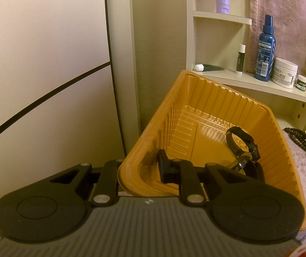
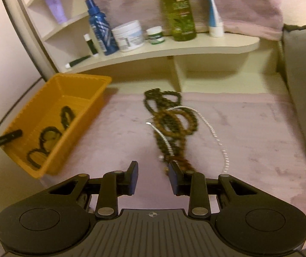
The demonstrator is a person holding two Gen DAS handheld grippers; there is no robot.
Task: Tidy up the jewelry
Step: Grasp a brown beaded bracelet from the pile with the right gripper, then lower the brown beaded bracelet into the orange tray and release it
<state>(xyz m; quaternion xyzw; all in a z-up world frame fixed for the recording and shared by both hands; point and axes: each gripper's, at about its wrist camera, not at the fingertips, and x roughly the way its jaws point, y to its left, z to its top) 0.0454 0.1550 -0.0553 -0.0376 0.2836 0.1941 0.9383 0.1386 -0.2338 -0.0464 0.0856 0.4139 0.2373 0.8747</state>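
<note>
Far left in the right wrist view: left claw (image 2: 13, 134) reached in over the near corner of the orange tray (image 2: 24, 115). Clamped tight on the tray's near wall (image 1: 131, 184), one finger (image 1: 163, 167) inside and the other outside, seen from its own camera. Tray tilted, resting at the left edge of the pink towel (image 2: 249, 141), close under the shelf (image 2: 174, 50). Inside the tray, against its right side: black watches (image 1: 244, 147), bands curled; their number hard to tell, since the right view blurred.

Further right, at mid-towel: pile of dark beaded necklaces (image 2: 170, 117), brown and greenish strands looped over one another, well apart from the tray. Draped across the pile and trailing off to its right: thin silver chain (image 2: 217, 141).

Nearest the camera, just before the lower end of the pile: right claw (image 2: 153, 180), parted to a moderate gap, nothing between the pads, towel showing through. Right finger (image 2: 175, 180) just beside, perhaps touching, the tail of the brown beads; contact not clear.

Above, along the shelf, left to right: lilac tube (image 2: 55, 6), small dark stick (image 2: 89, 44), blue spray bottle (image 2: 100, 27), white cream jar (image 2: 129, 35), small green-labelled pot (image 2: 155, 34), green bottle (image 2: 179, 10), blue-and-white tube (image 2: 213, 8).
</note>
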